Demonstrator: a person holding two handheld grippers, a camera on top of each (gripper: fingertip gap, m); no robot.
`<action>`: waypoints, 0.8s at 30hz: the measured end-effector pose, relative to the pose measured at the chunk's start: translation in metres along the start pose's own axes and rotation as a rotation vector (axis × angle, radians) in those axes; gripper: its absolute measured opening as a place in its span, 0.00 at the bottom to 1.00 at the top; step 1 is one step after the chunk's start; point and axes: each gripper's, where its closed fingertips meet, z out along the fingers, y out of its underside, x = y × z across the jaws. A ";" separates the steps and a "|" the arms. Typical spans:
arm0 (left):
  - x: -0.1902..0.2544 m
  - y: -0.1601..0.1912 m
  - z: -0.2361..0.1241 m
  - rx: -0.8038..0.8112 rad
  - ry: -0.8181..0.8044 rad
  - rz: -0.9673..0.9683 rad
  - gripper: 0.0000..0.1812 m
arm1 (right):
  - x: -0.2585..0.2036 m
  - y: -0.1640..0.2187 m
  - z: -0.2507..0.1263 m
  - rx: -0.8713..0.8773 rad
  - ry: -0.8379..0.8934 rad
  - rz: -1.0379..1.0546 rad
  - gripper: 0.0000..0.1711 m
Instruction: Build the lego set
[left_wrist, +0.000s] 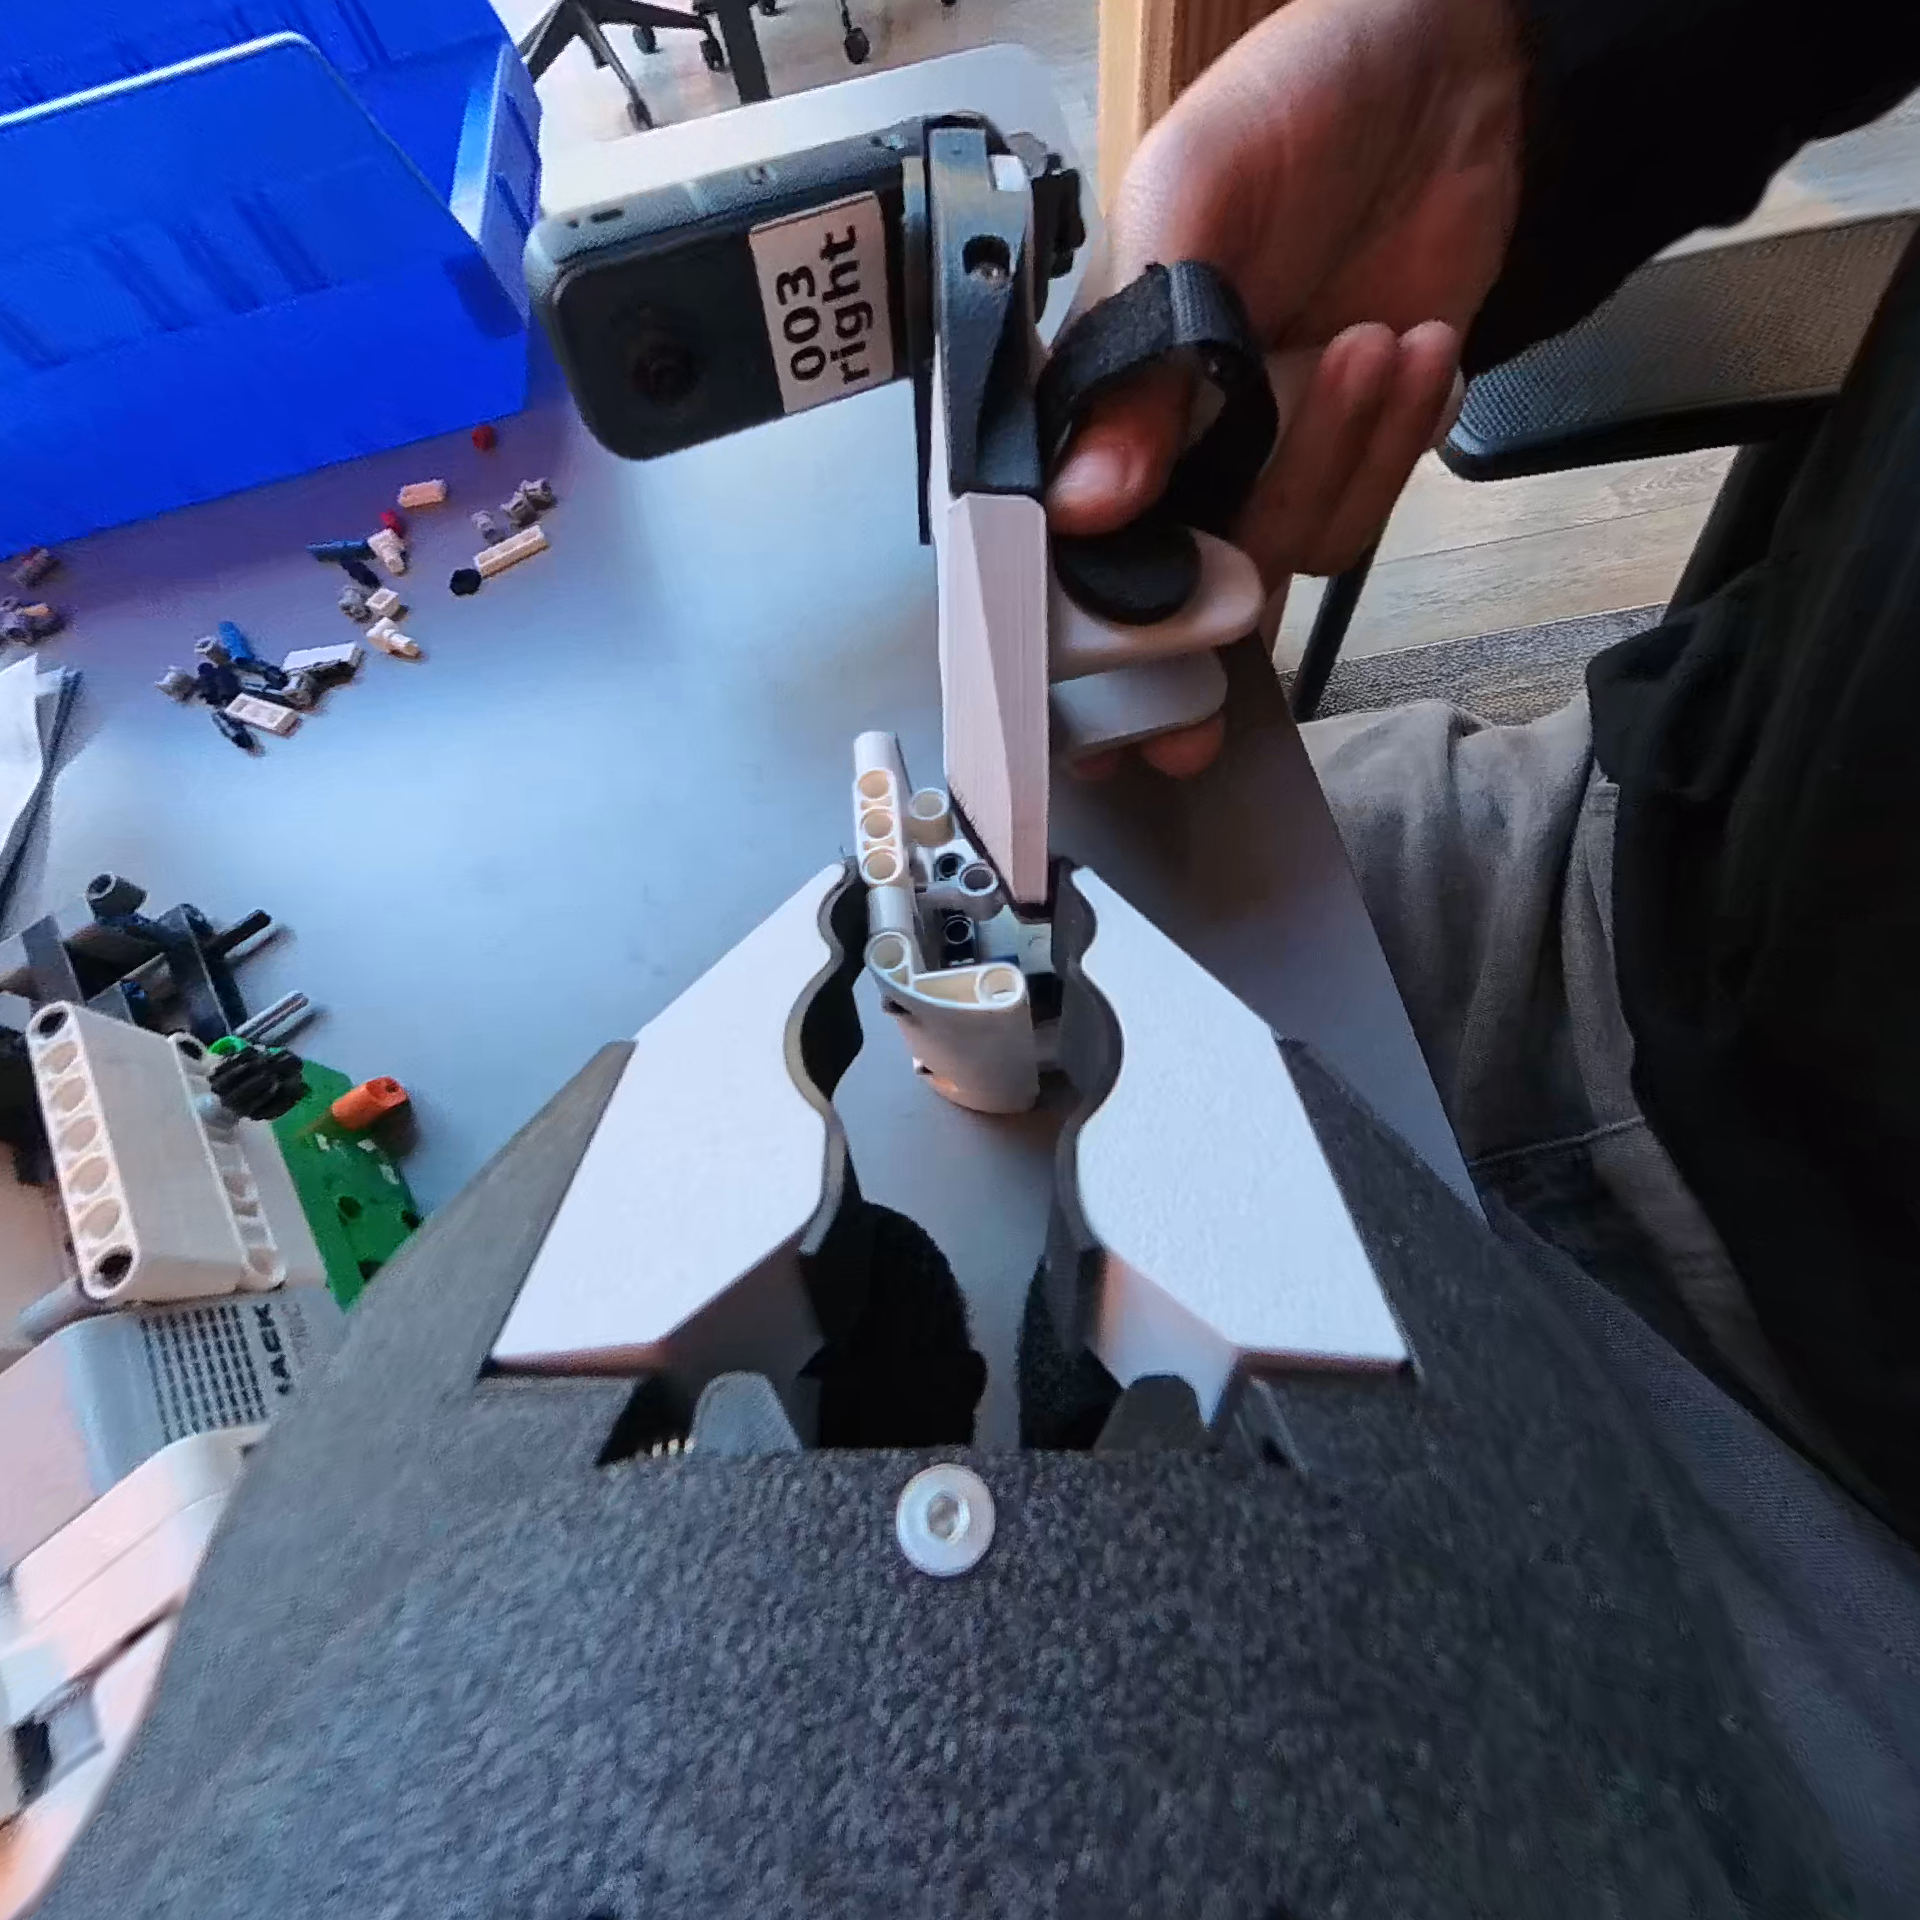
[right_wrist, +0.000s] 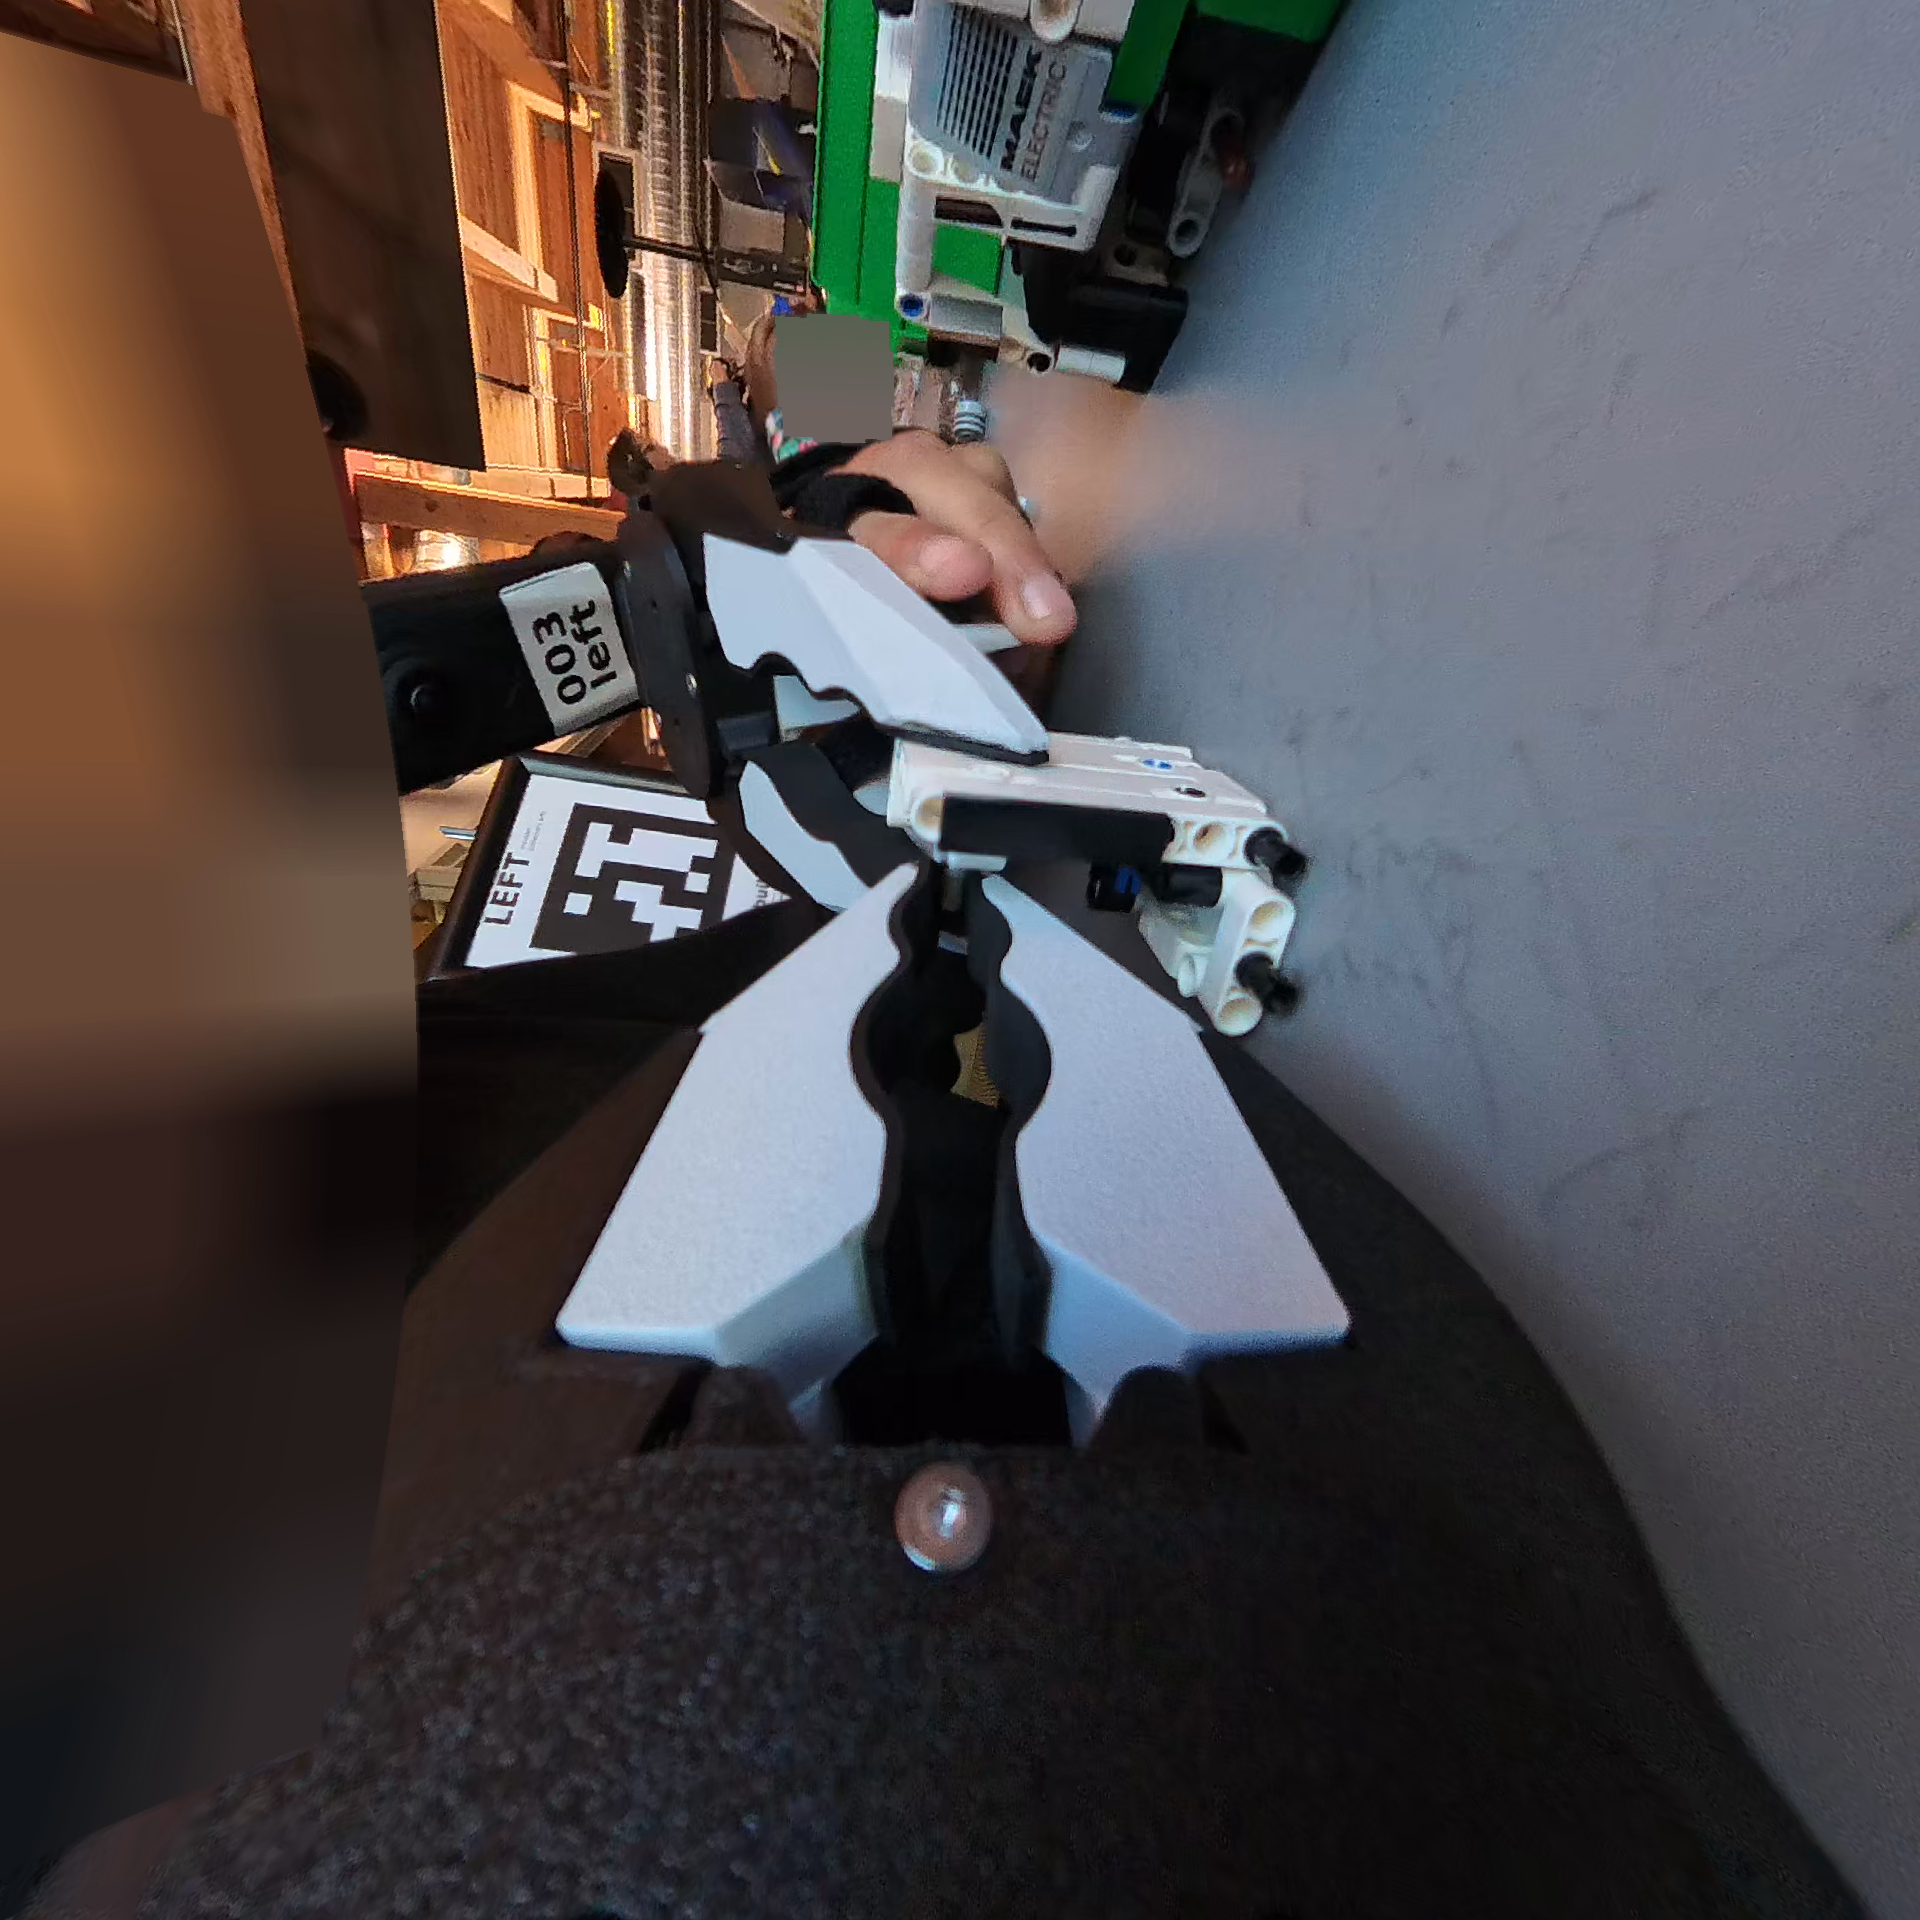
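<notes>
Two grippers meet on your white assembly (left_wrist: 951, 997): left gripper (left_wrist: 956, 925) clamps it between its tips, right gripper (right_wrist: 951, 883) pinches its black piece (right_wrist: 1060, 826) just ahead.

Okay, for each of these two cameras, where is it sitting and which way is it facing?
Left wrist view: on the left gripper, looking over the table; shows the right gripper and hand.
Right wrist view: on the right gripper, rolled sideways along the table; shows the left gripper.
Shared: the white lego assembly both hold.
</notes>
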 end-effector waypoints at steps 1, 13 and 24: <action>0.000 0.000 0.000 -0.001 0.006 0.013 0.19 | 0.000 0.001 0.000 -0.007 -0.004 0.004 0.02; -0.003 0.001 0.002 -0.031 0.012 -0.009 0.18 | 0.000 -0.004 -0.003 0.018 -0.013 0.015 0.02; -0.004 0.002 0.003 -0.054 0.012 0.009 0.17 | 0.000 -0.004 -0.004 0.027 -0.019 0.014 0.02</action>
